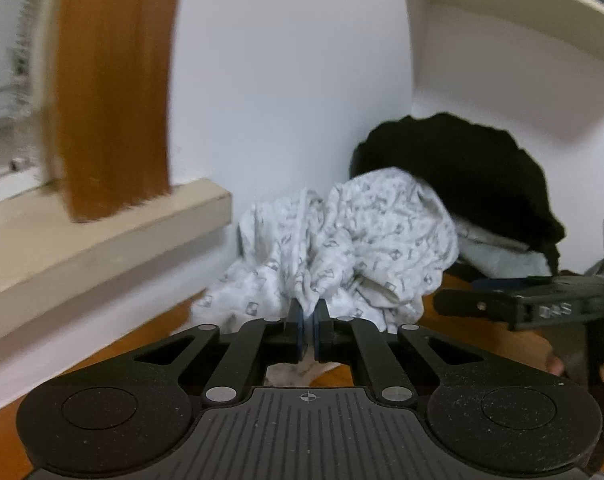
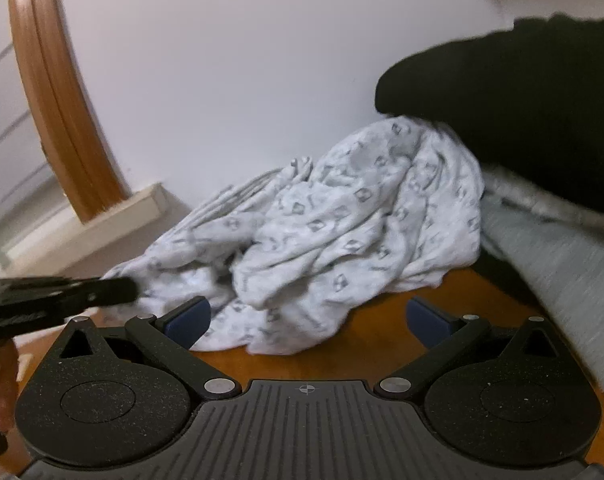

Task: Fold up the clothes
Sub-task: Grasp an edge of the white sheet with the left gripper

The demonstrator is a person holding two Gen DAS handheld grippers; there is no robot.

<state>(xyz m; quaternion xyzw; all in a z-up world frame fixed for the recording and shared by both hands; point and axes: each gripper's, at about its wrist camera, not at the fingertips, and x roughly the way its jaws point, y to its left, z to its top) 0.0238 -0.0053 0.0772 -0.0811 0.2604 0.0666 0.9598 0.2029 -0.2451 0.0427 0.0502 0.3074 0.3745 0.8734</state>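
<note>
Patterned cloth (image 1: 342, 240) probably in left gripper (image 1: 309, 316)

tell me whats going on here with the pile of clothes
A person with a gripper in each hand is starting to fold laundry on a wooden table. The left gripper is shut on a bunched fold of the white patterned garment. The right gripper is open just in front of that garment, holding nothing. A black garment sits behind, untouched.
</note>
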